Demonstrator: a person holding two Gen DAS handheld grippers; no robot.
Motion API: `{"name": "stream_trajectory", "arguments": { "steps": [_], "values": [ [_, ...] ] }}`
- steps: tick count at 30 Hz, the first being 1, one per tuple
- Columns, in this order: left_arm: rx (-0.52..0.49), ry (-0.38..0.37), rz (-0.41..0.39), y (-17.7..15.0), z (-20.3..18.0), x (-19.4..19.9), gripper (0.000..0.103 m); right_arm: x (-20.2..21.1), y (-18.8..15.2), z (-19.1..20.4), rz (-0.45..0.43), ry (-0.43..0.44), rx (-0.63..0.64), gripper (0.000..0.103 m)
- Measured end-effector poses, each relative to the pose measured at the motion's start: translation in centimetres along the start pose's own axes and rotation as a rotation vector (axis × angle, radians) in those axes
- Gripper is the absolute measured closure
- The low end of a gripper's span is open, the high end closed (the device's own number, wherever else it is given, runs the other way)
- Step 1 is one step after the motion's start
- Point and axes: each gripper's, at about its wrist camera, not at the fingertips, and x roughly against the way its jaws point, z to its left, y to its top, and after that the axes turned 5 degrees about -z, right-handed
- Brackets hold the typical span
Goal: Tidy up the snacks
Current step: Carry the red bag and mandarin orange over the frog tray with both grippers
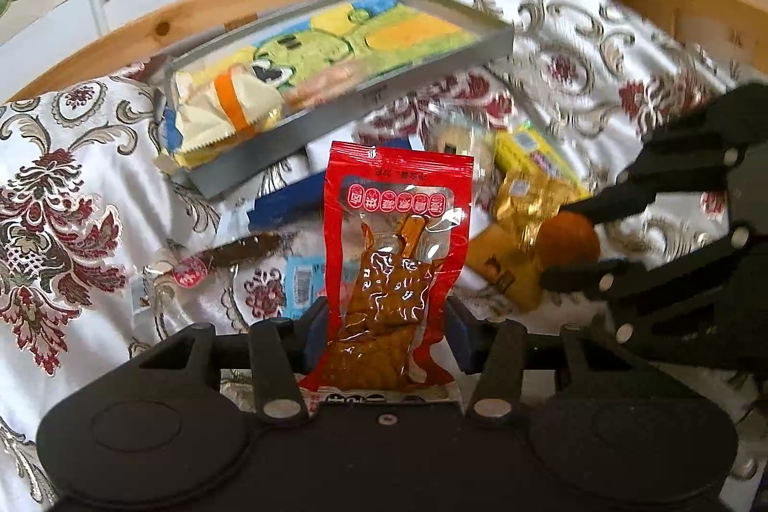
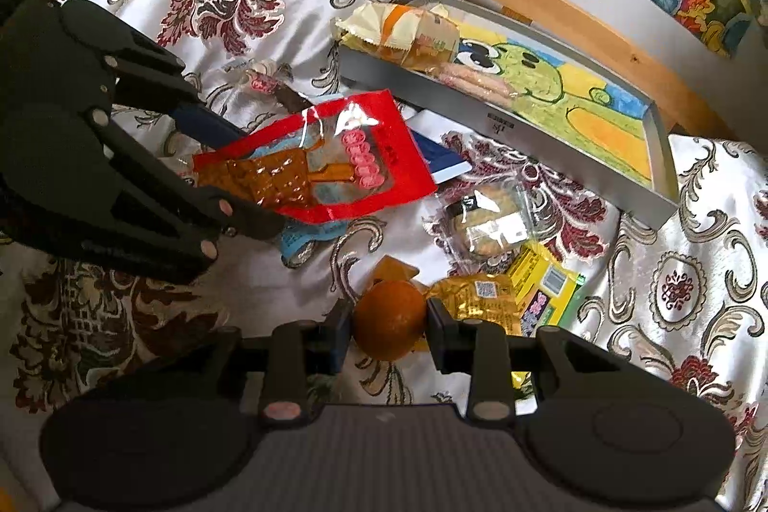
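The left gripper was clamped on the red packet, held above the cloth. The right gripper was closed around an orange ball. Both should be carried over the grey tray's near wall before release, clear of the snacks already inside.

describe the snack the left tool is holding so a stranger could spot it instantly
Start at the grey tray with the cartoon drawing, lying on the floral cloth. Just in front of it, the left tool holds a red packet upright. It is the only red one, with a clear window showing brown pieces.
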Motion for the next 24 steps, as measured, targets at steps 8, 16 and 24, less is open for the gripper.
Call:
{"name": "stream_trajectory", "arguments": {
  "steps": [8, 16, 24],
  "values": [
    [0.071, 0.022, -0.109, 0.9, 0.6, 1.2, 0.051, 0.7, 0.4, -0.4, -0.075, -0.032, 0.008, 0.066],
    [0.085, 0.076, -0.21, 5.6, 1.2, 1.2, 0.051, 0.5, 2.4, -2.8, -0.24, -0.165, 0.047, 0.066],
    [0.129, 0.074, -0.232, 11.5, 1.1, -3.7, 0.051, -2.2, 4.2, -7.7, -0.335, -0.267, 0.027, 0.066]
  ]
}}
